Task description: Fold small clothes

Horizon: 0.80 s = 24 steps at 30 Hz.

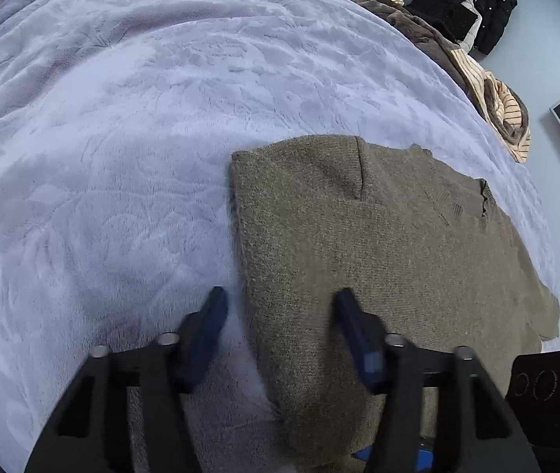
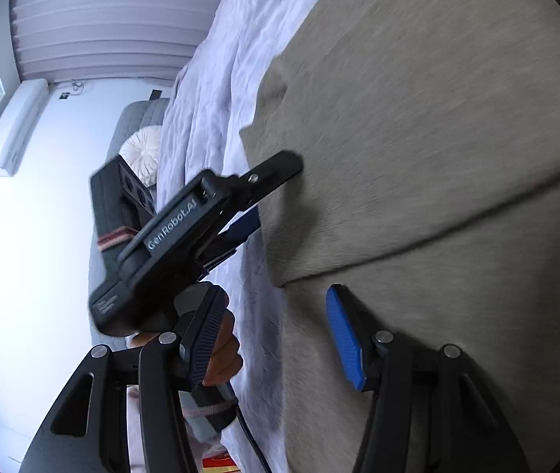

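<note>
Brown sweater (image 1: pixel 378 256) on lavender bedspread (image 1: pixel 122 138)

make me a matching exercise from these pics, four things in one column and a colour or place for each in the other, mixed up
Things:
1. knit sweater
2. blanket
3. black jacket
4. striped cloth

Descriptions:
A. lilac, covers the bed
B. hangs by the far wall
C. olive-brown, lies flat on the bed
D. cream with dark lines, bunched at the bed's far edge

Pairs: 1-C, 2-A, 3-B, 4-D

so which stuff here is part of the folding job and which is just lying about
In the job:
olive-brown knitted sweater
left gripper
right gripper
lavender plush blanket

Lying about:
brown and cream striped clothes heap
black jacket
white round cushion
</note>
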Tool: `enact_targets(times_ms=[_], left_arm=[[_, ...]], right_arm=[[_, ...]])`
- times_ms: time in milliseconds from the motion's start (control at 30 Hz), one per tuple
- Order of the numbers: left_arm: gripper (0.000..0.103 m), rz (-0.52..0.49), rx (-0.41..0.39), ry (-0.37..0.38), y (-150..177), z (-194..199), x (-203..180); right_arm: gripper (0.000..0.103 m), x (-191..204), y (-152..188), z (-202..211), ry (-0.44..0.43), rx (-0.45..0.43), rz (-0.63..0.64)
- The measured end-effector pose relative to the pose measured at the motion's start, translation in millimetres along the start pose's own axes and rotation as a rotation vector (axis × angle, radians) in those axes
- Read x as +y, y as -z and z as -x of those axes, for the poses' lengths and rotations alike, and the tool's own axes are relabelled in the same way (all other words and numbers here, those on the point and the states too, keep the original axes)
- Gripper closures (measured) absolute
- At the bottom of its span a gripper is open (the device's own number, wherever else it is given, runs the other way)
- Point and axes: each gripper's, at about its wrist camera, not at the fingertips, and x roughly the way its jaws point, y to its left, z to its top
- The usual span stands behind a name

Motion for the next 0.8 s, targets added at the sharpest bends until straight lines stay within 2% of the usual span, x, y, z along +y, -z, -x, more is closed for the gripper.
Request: enact_targets(times_ms=[33,67,133,233,367,433,500,533,600,633,667,700,800], left_arm=[[0.083,0.013,0.016,0.042,-1.5,0.3,2.5],[0.085,0.031,0.018,0.057,-3.2,2.0,4.7],[0.090,0.019,-0.003,0.050,-6.0,10.1,6.3],[0.090,-0.025,-0.009,-0.002,-7.5,10.0,10.0],[0.090,0.025,-0.015,0.017,-3.0,4.5,22.0],[0.090,0.029,-0.044,-0.005,1.4,12.9,19.6],[0.089,0.003,-0.068,-0.048,7.3,22.0,13.9],[0.089,-0.014,-0.078,-0.068,11.0,26.5,10.0],[0.089,-0.036,-0.096,-0.088,19.9,33.7,1.6],[0.089,-0.040,-0.101,-0.091,23.6,36.2,-1.0],[0.089,-0.043,-0.104,-0.093,27.8,37.7,-5.7],[0.089,-0.047,-0.109,-0.091,31.5,39.0,-10.0],[0.089,-0.070,-0.132,-0.104,36.4,39.0,-29.8]], right_arm=[[0.074,1.5,-1.9,-8.3,0.011,-0.009,-0.009],[0.097,1.8,-4.8,-14.3,0.019,-0.009,-0.023],[0.098,2.4,-8.8,-22.2,0.001,-0.011,-0.051],[0.098,17.6,-8.3,-28.5,-0.029,-0.020,0.008],[0.098,0.8,-1.1,-46.7,0.045,0.024,-0.008],[0.097,-0.4,2.2,-42.1,0.032,0.035,-0.003],[0.097,9.3,3.1,-24.6,0.079,0.065,0.070],[0.096,9.5,2.4,-11.5,0.105,0.056,0.108],[0.081,9.6,-1.9,31.7,0.182,-0.035,0.184],[0.054,4.5,-5.7,52.9,0.209,-0.086,0.185],[0.041,-5.0,-9.4,77.6,0.224,-0.144,0.166],[0.041,-17.6,-14.8,108.4,0.246,-0.225,0.116],[0.041,-47.7,-31.5,170.9,0.301,-0.390,-0.029]])
